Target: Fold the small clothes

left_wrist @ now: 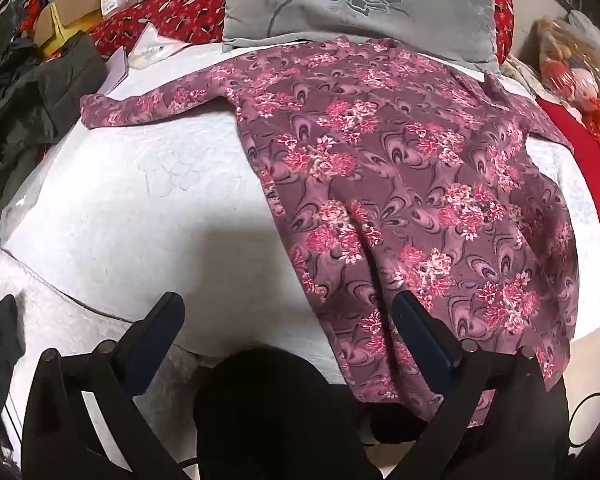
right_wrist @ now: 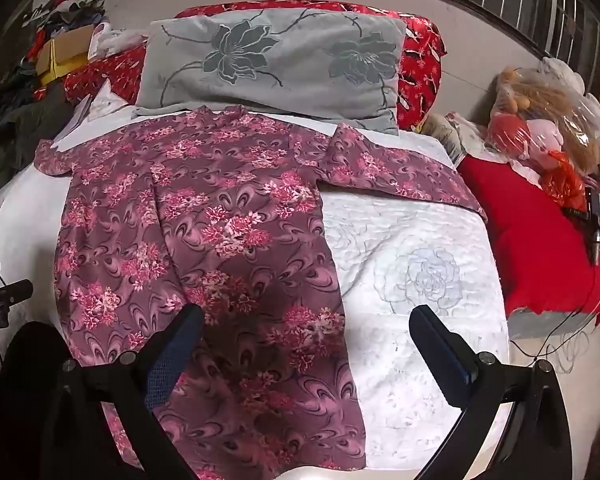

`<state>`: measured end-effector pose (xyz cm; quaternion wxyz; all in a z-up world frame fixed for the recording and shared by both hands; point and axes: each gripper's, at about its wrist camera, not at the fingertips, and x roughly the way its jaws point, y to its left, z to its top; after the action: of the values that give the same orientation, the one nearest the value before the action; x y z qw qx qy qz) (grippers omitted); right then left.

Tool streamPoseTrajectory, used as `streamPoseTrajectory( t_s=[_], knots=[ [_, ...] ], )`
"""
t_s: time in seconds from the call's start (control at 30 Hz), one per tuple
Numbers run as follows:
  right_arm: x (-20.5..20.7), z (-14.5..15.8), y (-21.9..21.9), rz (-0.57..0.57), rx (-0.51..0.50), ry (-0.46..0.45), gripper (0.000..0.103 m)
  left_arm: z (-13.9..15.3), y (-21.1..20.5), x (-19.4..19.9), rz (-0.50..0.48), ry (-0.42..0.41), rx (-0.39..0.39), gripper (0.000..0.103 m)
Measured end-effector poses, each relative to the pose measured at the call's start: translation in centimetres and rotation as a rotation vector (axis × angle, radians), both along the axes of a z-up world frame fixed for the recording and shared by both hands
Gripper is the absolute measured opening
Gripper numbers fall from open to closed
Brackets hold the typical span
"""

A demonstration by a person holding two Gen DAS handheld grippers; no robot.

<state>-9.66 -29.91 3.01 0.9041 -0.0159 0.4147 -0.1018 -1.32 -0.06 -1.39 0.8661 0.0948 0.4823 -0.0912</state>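
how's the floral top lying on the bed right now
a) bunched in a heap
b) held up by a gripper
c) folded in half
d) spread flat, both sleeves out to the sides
d: the floral top lies flat on the white bedspread, a sleeve stretched out on each side, and both grippers stand open above it.

Mauve garment [right_wrist: 204, 216] with pink floral print, white quilted bedspread [right_wrist: 412, 264], grey pillow [right_wrist: 276, 64] with darker flowers.
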Motion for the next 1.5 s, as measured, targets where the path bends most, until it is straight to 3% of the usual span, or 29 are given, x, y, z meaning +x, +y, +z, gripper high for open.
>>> streamPoseTrajectory(
  t_s=[0.87,1.33,1.5],
  knots=[
    [-1.0,0.3,-0.9,0.024,0.039,-0.028,0.101,0.5,-0.2,0.1,0.004,-0.007,0.001,0.103],
    [-0.8,-0.5,-2.8,-0.019,0.088,-0.002,0.101,-1.1,2.3,2.5,0.078,0.077,-0.047,0.103],
    [-0.2,-1.5,-3.2,-0.029,0.098,0.026,0.101,-2.3,2.0,3.3,0.077,0.123,-0.029,0.103]
  ],
)
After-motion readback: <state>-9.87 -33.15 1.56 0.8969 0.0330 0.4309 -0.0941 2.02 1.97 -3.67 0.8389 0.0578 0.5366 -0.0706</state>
